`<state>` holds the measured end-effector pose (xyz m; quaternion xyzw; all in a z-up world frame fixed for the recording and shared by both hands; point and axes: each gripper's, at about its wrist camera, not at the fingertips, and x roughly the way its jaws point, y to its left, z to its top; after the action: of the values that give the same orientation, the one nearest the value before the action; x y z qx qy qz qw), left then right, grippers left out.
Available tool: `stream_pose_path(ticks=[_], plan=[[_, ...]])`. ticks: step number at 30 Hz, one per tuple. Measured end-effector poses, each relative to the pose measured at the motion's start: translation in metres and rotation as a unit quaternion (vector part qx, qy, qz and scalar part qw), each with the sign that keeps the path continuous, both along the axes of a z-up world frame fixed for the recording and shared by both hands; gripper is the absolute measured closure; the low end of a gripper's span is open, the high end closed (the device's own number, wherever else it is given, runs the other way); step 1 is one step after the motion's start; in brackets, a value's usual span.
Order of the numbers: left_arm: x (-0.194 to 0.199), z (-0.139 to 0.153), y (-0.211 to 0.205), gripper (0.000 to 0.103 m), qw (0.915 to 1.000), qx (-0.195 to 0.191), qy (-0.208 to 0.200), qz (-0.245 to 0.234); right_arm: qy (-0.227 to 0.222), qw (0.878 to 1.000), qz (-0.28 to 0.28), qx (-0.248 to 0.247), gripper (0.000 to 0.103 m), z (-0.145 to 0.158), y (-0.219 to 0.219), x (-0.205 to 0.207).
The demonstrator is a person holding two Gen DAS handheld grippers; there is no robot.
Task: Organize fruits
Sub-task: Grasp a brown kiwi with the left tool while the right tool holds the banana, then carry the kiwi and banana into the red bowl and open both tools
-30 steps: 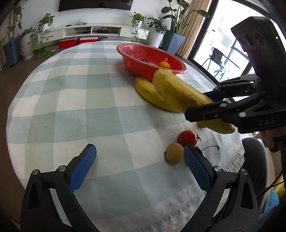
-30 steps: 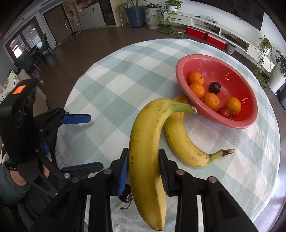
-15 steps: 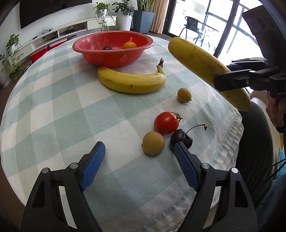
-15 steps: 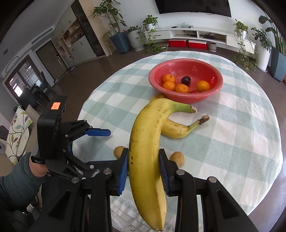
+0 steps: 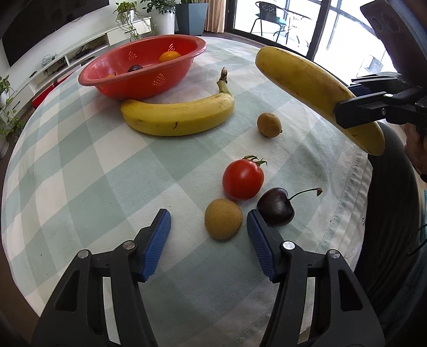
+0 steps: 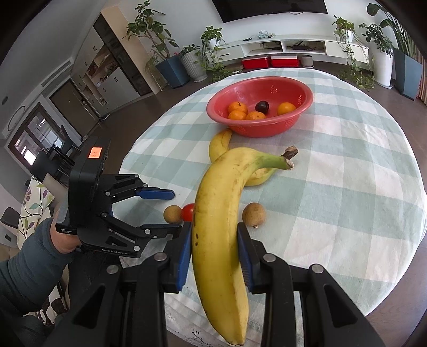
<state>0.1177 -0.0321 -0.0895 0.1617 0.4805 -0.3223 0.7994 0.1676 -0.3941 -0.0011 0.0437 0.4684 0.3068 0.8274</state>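
This is a home living room. A dark wall-mounted television (image 6: 272,6) hangs above a long, low white media unit (image 6: 296,46) with open shelves, and 2 red storage boxes (image 6: 269,62) sit on the floor beneath it. Potted houseplants (image 6: 160,53) line the wall (some in tall blue planters). A round table under a green-and-white checked tablecloth (image 6: 360,160) fills the foreground. Glass doors (image 5: 283,16) open onto a balcony with a chair (image 5: 267,13), and built-in cabinets (image 6: 112,69) flank a dark entry door (image 6: 69,104).
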Motion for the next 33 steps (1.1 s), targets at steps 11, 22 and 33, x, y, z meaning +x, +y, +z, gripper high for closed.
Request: stream_pose_path(ticks=[11,22,33], plan=[[0.0024,0.0009,-0.0032,0.076,1.0,-0.003,-0.005,-0.003,0.006,1.0,-0.004,0.006,0.068,-0.0039,-0.0029,-0.0013],[-0.0011,-0.0001,0.0019,0.076,0.9998,-0.015,-0.003,0.012,0.006,1.0,-0.004,0.007,0.068,-0.0033,-0.0029,-0.0025],[-0.0065,0.0012,0.0039,0.078,0.9996,-0.014,-0.005,0.025,0.004,1.0,-0.005,0.009,0.068,-0.0019,-0.0017,-0.003]])
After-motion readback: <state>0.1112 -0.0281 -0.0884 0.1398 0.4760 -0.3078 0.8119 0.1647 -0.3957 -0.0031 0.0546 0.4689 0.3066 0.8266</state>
